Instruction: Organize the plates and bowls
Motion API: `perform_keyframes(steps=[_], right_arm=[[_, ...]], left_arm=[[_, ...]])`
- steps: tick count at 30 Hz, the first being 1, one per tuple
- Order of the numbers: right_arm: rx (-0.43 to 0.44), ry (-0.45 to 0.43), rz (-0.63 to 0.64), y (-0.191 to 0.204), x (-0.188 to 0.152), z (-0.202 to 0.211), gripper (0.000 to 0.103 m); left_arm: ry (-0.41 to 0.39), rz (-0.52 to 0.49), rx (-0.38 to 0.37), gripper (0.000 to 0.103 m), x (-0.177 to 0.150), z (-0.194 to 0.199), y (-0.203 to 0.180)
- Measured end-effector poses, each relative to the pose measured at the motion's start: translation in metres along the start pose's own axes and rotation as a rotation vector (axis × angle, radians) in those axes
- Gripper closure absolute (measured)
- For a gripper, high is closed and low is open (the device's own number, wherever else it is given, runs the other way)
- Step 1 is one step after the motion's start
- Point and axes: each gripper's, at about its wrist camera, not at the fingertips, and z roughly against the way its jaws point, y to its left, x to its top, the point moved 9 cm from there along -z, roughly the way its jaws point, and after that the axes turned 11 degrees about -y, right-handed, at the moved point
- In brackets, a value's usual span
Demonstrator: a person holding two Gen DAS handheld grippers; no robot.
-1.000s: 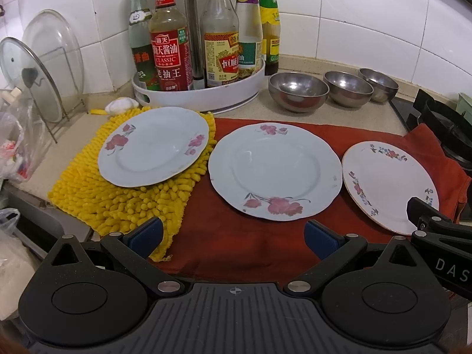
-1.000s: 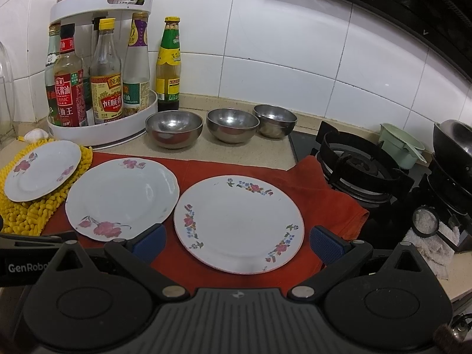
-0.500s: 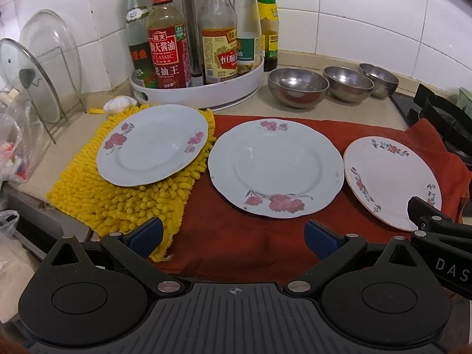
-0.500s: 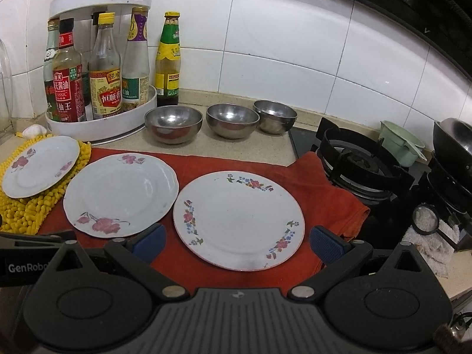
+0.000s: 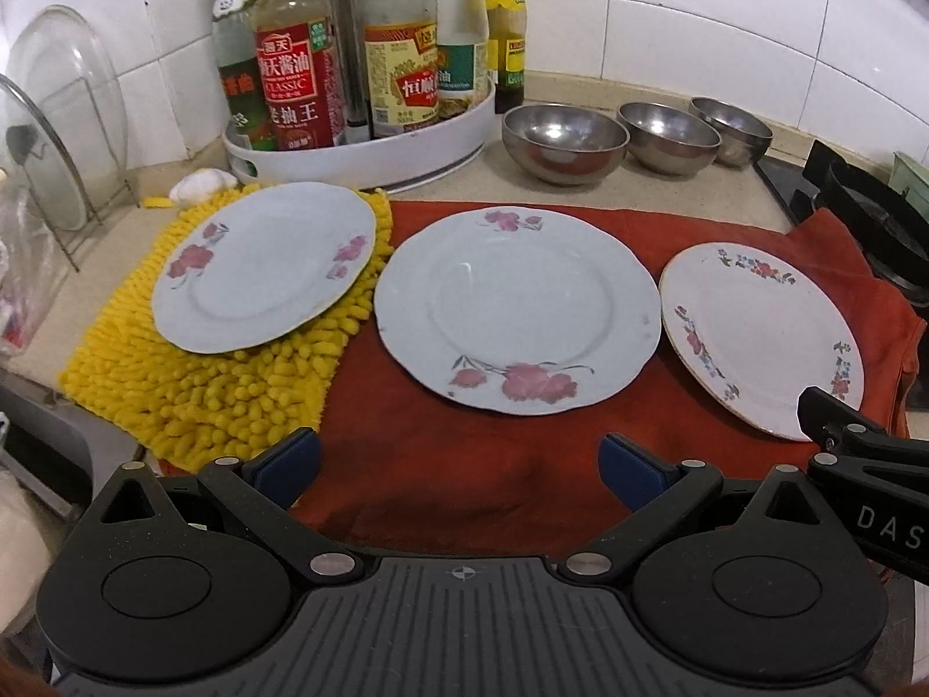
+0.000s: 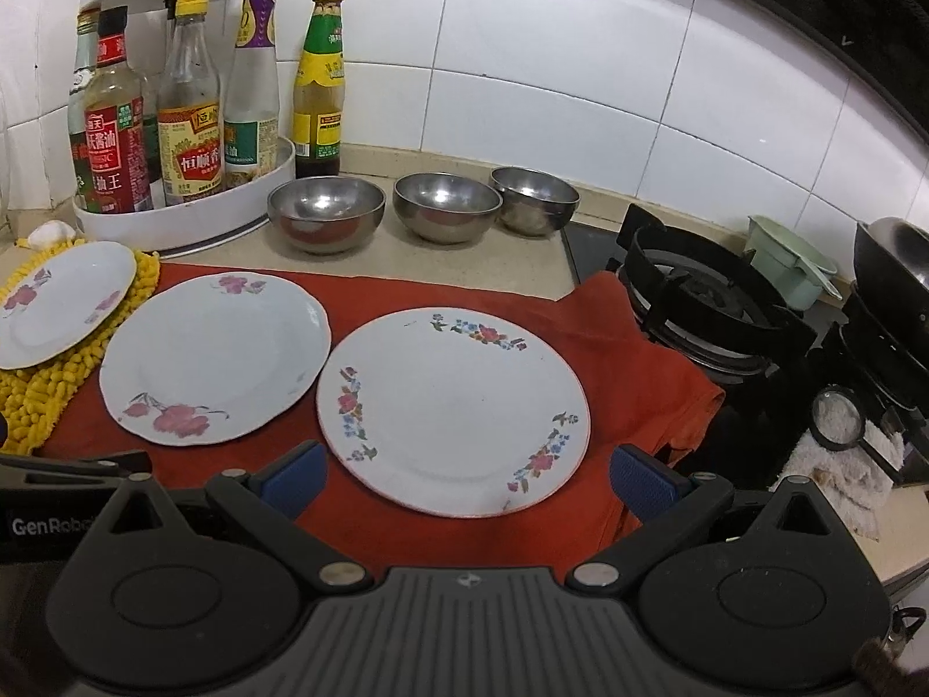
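The left gripper (image 5: 458, 459) is held low and level, its two blue-padded fingers (image 5: 284, 464) spread wide with nothing between them. The right gripper (image 6: 467, 473) is posed the same way, jaws wide apart and empty, blue pads (image 6: 641, 479) facing inward. The two sit side by side at the near edge: in the left wrist view the right gripper's black body juts in at the far right, and in the right wrist view the left gripper's body shows at the left edge. Neither touches anything.
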Motion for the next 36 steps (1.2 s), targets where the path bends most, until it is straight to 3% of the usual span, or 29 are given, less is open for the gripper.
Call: perform_keyframes(steps=[9,18,27,36], right_arm=[[-0.028,0.008,-0.015,-0.036,0.005,-0.021,0.003],[0.004,0.052,-0.003,-0.071,0.005,-0.062,0.003],[0.115,0.094,0.034,-0.084,0.002,-0.099,0.004],[0.251,0.111,0.054,-0.084,0.006,-0.127,0.004]], left_arm=[[0.009,-0.055,-0.086,0.0,0.005,-0.012,-0.037],[0.037,-0.072,-0.157,0.0,0.008,-0.032,-0.077],[0.127,-0.027,-0.293,0.003,0.0,-0.051,-0.117],[0.16,-0.003,-0.337,0.003,0.005,-0.067,-0.143]])
